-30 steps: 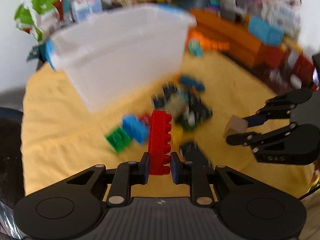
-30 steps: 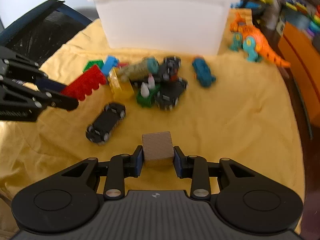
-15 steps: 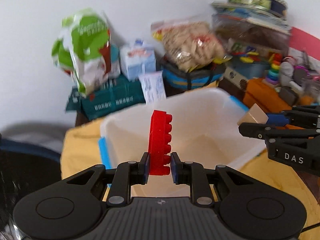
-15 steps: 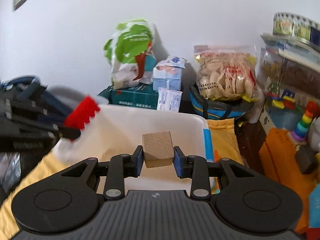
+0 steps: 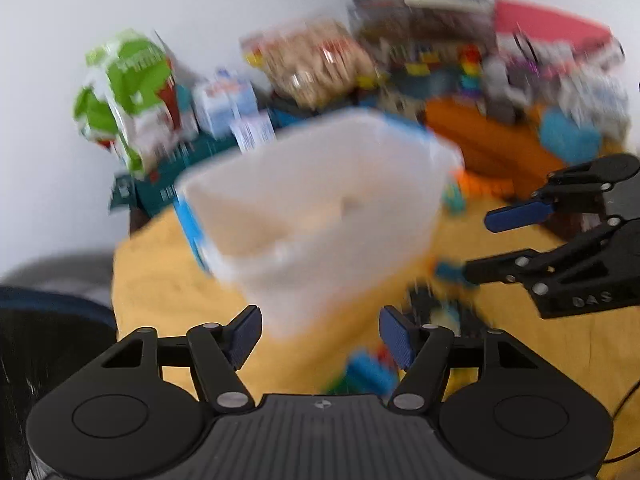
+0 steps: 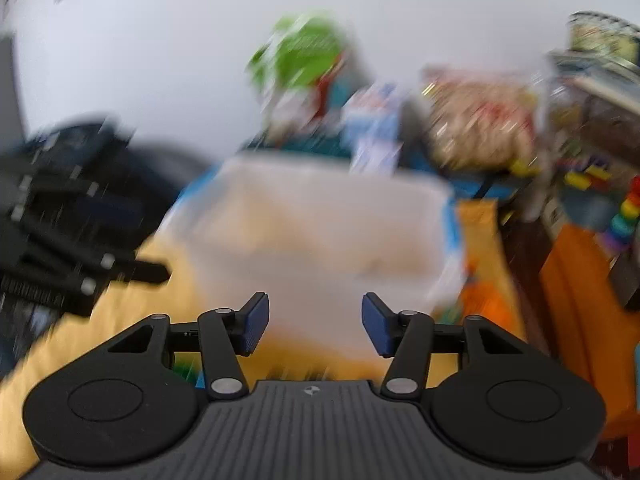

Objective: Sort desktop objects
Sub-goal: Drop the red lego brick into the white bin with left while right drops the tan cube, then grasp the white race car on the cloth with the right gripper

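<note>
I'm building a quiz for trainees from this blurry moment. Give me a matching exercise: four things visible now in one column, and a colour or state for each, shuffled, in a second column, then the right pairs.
Things
1. left gripper
2. storage bin
3. tablecloth
4. snack bag

Colour or state
A. yellow
B. green and white
C. open, nothing between the pads
D. translucent white, blue at the rim

Pairs: 1-C, 2-D, 3-A, 4-B

The right gripper is open and holds nothing too.
</note>
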Demonstrator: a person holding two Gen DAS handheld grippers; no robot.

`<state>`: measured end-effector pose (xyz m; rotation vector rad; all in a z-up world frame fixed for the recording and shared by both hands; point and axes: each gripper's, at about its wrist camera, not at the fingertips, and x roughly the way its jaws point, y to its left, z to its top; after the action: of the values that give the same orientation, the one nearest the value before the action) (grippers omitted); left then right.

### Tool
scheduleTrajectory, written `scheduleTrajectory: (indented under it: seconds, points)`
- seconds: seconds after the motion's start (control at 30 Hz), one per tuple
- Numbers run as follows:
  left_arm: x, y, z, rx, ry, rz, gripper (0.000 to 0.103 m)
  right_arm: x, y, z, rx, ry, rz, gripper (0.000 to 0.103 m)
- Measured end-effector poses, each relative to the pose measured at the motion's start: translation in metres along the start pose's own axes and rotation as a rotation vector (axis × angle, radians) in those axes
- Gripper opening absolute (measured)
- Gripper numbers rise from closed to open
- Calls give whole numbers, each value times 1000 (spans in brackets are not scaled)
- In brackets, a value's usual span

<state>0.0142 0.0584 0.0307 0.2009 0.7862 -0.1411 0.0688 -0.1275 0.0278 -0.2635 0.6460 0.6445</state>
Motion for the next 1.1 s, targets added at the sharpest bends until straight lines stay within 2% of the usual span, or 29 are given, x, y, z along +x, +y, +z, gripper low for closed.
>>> scheduleTrajectory:
  seconds: [0.07,0.1,0.17,0.3,0.4,0.63,0.7,0.97,1.03,1.1]
  points:
    - [6,-5,-18,-2,48,-21,68,2,13,-23,-14,65,24,51]
    - [9,-9,-26,-3,72,-29,68,4,17,-33,-4,98,36,45]
    - [11,-17,-39,0,96,-36,68,10,24,-53,37,164,54,40]
    - [15,-26,-54,-18,120,-46,68,15,38,-72,90,245,105,40]
    - [14,-29,-58,-43,129,-57,68,24,51,-77,84,283,123,42]
    - [16,-32,-56,-69,130,-87,67,42,59,-92,62,315,111,40]
    - [17,-36,-54,-77,126,-110,67,37,57,-94,38,302,95,29]
    - [26,-60,-53,-38,148,-142,67,14,37,-97,-142,231,-147,21]
    - [26,-63,-52,-34,148,-140,67,18,32,-98,-119,245,-126,22]
    - [25,-64,-52,-38,150,-140,67,14,24,-98,-5,235,-41,22]
